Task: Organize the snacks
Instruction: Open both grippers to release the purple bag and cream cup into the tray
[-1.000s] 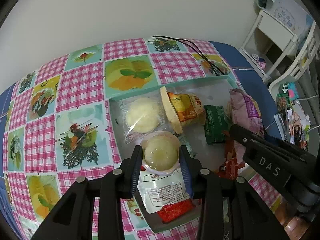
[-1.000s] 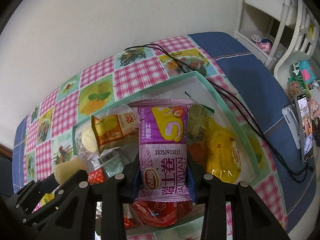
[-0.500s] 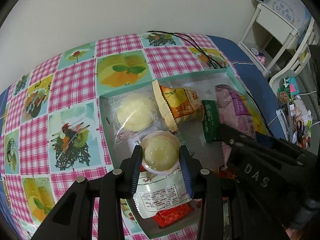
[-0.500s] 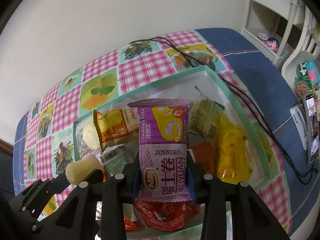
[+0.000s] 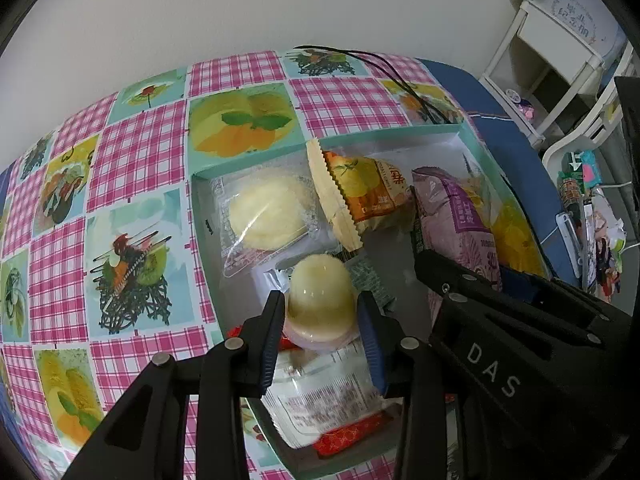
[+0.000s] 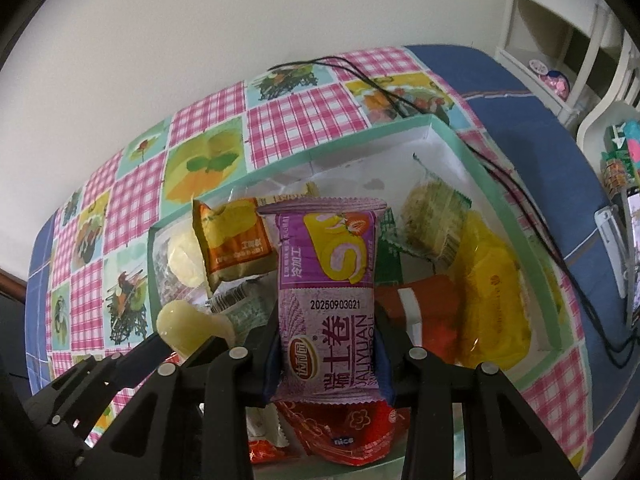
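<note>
Hidden: red packets lie partly under the purple roll pack; their labels are unreadable.
Left tool: clamped on a jelly cup above the tray.
Right tool: pinching the purple roll pack, upright over the tray.

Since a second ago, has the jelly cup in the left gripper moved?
Yes. The jelly cup, gripped by the left gripper, has tipped dome-up and sits closer to the orange packet.
</note>
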